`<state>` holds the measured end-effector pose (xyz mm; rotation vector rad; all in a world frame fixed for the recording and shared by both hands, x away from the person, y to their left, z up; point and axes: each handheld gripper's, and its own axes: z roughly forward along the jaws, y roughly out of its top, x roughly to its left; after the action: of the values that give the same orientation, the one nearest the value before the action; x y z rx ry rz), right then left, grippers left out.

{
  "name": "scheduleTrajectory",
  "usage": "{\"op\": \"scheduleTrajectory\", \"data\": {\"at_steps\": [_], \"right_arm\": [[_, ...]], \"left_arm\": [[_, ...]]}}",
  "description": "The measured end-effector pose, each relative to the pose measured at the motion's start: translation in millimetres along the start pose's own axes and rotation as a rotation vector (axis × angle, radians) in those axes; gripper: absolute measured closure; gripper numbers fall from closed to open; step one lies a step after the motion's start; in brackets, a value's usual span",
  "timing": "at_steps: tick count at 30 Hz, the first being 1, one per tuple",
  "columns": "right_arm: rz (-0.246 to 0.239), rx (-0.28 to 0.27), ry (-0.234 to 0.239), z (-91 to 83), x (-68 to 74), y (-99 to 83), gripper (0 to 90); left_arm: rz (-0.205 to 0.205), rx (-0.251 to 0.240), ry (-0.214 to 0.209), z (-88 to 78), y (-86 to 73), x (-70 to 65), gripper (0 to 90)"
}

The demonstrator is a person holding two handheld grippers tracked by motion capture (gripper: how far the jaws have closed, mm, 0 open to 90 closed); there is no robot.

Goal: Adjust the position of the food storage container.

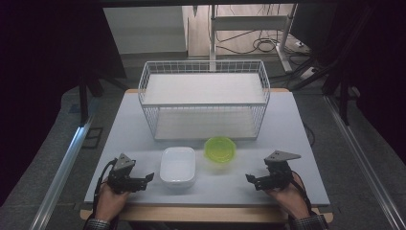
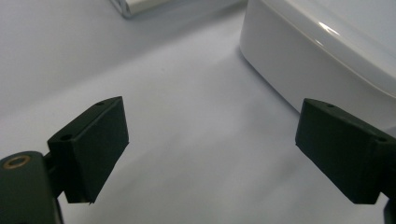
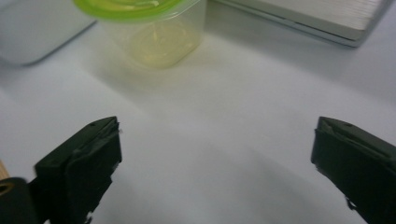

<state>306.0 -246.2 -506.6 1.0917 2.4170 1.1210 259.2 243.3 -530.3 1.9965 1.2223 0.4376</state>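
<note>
The left claw (image 1: 149, 178) rests near the front-left corner of the tabletop (image 1: 287, 124), jaws wide apart with nothing between them, just beside the white rectangular dish (image 1: 177, 166), which sits close to the front edge, left of centre. The right claw (image 1: 250, 178) rests near the front-right corner, likewise spread and empty, apart from the green-rimmed bowl (image 1: 220, 148) standing mid-tabletop before the wire basket (image 1: 204, 98) at the rear edge. No brand, label or legible writing appears on any item.
</note>
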Motion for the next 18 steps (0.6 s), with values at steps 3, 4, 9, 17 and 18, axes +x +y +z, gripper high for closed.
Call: {"op": "scheduleTrajectory", "data": {"at_steps": [3, 4, 9, 17, 18], "right_arm": [[-0.012, 0.012, 0.003, 0.5, 4.8, 2.3, 7.9], [-0.015, 0.012, 0.004, 0.3, 5.4, 2.8, 9.0], [0.012, 0.024, 0.022, -0.5, 4.7, 2.8, 13.5], [0.008, 0.020, 0.047, -0.8, 7.7, 5.1, 21.1], [0.005, 0.020, 0.049, -0.9, 8.0, 5.4, 22.1]], "left_arm": [[-0.018, 0.015, -0.010, -1.0, -1.1, 1.1, 7.9], [-0.015, 0.019, -0.006, -0.6, -1.6, 1.3, 6.8], [-0.001, 0.029, 0.000, 1.3, -2.2, 0.0, 1.0], [0.019, 0.019, -0.023, -2.8, -1.4, -1.3, 3.7], [0.023, 0.021, -0.029, -2.9, -1.5, -1.5, 3.9]]}}
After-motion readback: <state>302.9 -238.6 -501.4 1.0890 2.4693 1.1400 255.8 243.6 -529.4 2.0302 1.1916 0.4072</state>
